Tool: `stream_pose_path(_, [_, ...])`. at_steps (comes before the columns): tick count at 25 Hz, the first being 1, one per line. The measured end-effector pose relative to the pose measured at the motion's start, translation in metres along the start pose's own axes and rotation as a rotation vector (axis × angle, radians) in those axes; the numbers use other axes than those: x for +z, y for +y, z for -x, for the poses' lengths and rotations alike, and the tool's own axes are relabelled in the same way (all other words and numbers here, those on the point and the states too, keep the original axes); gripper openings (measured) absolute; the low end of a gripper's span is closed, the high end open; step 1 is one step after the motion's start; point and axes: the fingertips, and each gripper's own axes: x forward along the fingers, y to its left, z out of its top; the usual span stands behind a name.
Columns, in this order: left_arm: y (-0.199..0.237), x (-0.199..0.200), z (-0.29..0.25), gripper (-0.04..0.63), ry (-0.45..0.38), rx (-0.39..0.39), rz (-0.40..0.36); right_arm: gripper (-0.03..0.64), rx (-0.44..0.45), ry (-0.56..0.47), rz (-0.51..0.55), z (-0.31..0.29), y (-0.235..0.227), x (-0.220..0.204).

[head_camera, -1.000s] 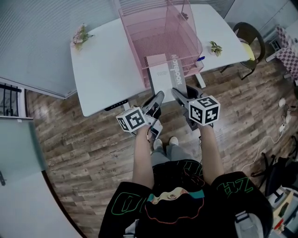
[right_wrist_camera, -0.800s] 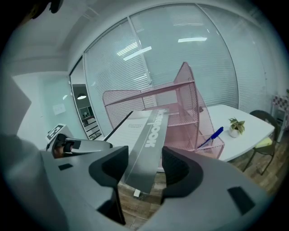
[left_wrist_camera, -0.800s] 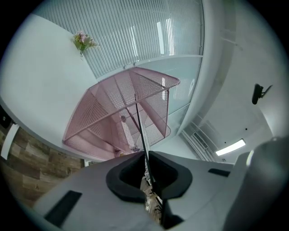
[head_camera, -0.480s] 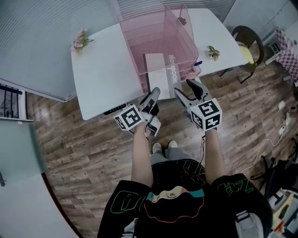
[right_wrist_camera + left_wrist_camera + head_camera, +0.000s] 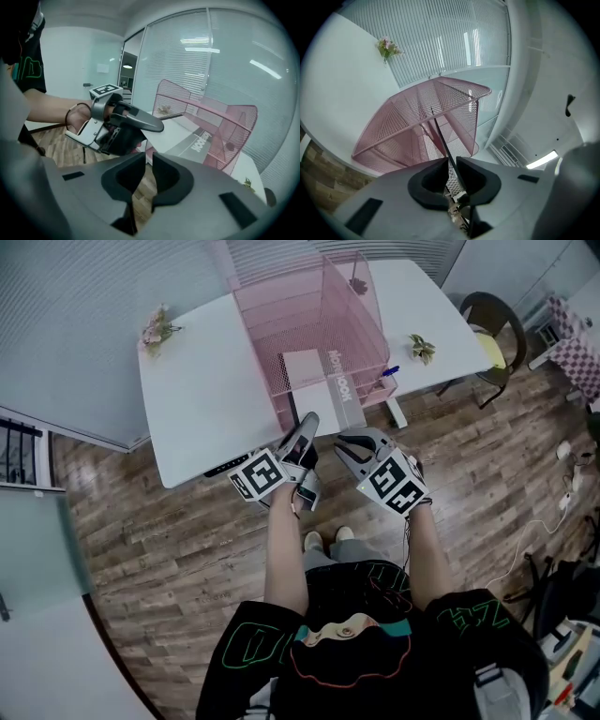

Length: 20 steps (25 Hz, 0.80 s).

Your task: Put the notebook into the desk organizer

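Note:
The white and grey notebook (image 5: 314, 381) lies flat in the bottom tray of the pink mesh desk organizer (image 5: 281, 315), its near end sticking out toward me. My left gripper (image 5: 307, 420) is at that near left edge. In the left gripper view the notebook's thin edge (image 5: 440, 136) runs between the jaws of the left gripper (image 5: 451, 164); they are opening and stand just off it. My right gripper (image 5: 345, 442) hangs off the desk's front edge, turned left. Its jaws (image 5: 148, 161) are closing to a narrow slit with nothing between them.
The organizer stands on a white desk (image 5: 197, 399) with a flower sprig (image 5: 155, 326) at the far left and a small plant (image 5: 419, 348) and blue pen (image 5: 389, 371) to the right. A chair (image 5: 497, 320) stands beyond the right end. Wooden floor lies below me.
The notebook has slid deeper into the organizer. The right gripper opened wide off the notebook's right side, then narrowed and swung left. The left gripper followed the notebook forward.

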Motion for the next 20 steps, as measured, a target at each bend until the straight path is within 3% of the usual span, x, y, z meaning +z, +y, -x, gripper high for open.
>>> stream_pose_path(3, [0.001,0.001,-0.002,0.085,0.007,0.004,-0.021,0.048,-0.059,0.018,-0.009,-0.005,-0.011,-0.001])
stream_pose_path(8, [0.002,0.002,0.000,0.215,0.040,0.043,-0.109,0.048,-0.075,0.008,-0.012,-0.013,-0.020,0.004])
stream_pose_path(12, [0.006,0.002,0.007,0.227,0.081,0.060,-0.148,0.048,-0.105,0.024,-0.013,-0.023,-0.031,0.013])
stream_pose_path(16, [0.005,0.007,0.021,0.141,0.118,0.072,-0.205,0.048,-0.111,0.024,-0.036,-0.035,-0.037,0.025])
stream_pose_path(20, [-0.004,0.013,0.036,-0.006,0.132,0.067,-0.296,0.040,-0.102,0.006,-0.116,-0.042,-0.042,0.029])
